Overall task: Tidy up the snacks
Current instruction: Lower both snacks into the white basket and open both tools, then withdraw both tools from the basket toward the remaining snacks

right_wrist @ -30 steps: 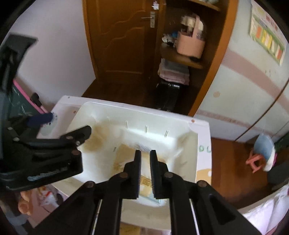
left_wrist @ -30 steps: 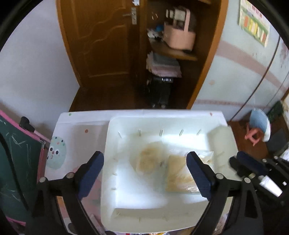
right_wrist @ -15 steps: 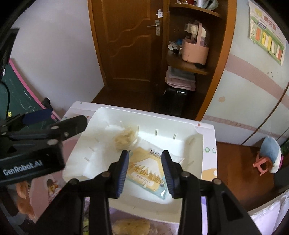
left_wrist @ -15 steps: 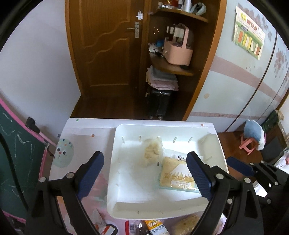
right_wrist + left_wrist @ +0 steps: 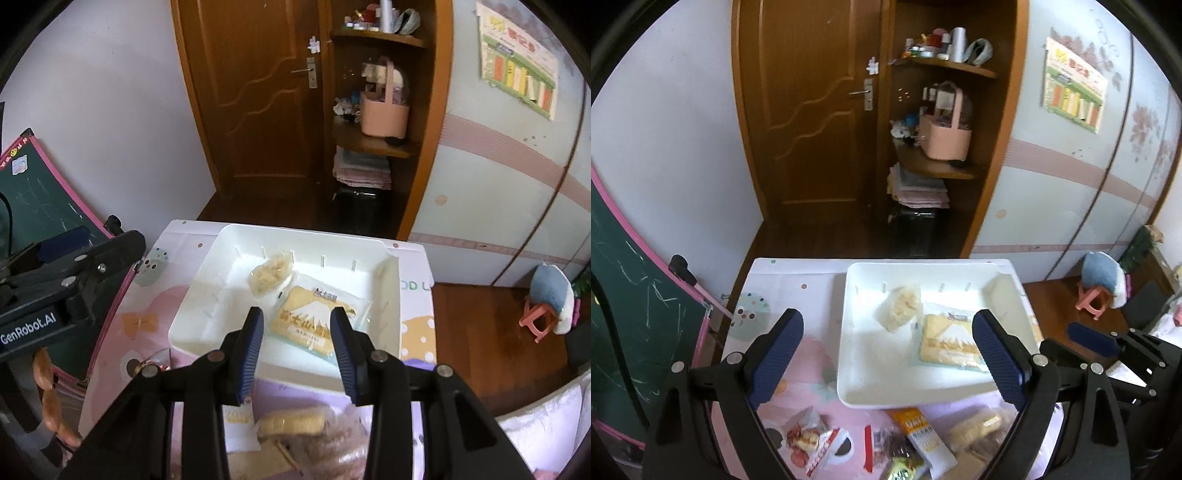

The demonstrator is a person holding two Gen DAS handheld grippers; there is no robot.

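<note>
Nearest, along the bottom edge of the left wrist view, loose snack packets lie on the pink patterned table [image 5: 809,373]: a red-and-white packet [image 5: 812,439] at lower left, an orange-topped sachet [image 5: 923,432] at lower centre, and a pale bread roll [image 5: 975,424] just right of it. Above them the left gripper [image 5: 886,354] stands with its jaws wide apart, empty. In the right wrist view the right gripper [image 5: 297,350] hangs at lower centre, jaws parted and holding nothing. Beyond both, a white tray [image 5: 846,332] fills mid-frame; inside it a clear bag of pale crisps [image 5: 899,306] sits toward the back, touching a flat yellow cracker packet [image 5: 314,321] at right. Farther off, a wooden door [image 5: 809,122] and a pink basket [image 5: 945,140] on a shelf occupy the upper centre.
</note>
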